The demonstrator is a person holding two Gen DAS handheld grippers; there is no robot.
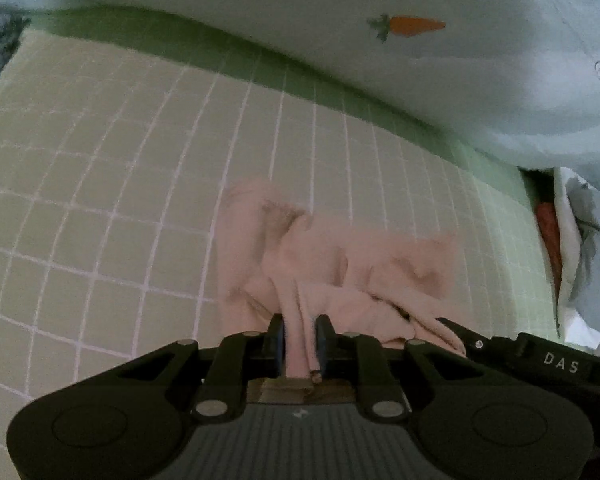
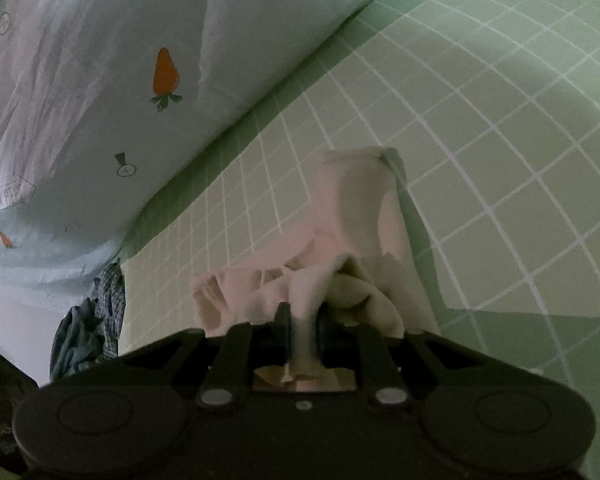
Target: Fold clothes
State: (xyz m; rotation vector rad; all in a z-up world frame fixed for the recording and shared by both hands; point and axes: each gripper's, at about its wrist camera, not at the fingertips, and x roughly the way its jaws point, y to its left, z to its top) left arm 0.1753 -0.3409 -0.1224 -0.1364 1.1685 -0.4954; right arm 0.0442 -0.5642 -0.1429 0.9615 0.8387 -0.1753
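Both fingers of the left gripper [image 1: 300,334] clamp a bunched fold of the pink garment [image 1: 332,264], which lies crumpled at lower centre on the green checked sheet [image 1: 100,200]; the right gripper [image 2: 302,326] likewise pinches it, below the carrot-print pillow [image 2: 100,80] at upper left.

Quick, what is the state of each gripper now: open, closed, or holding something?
Left gripper: closed on a bunched fold of the pink garment.
Right gripper: closed on another fold of the same garment.
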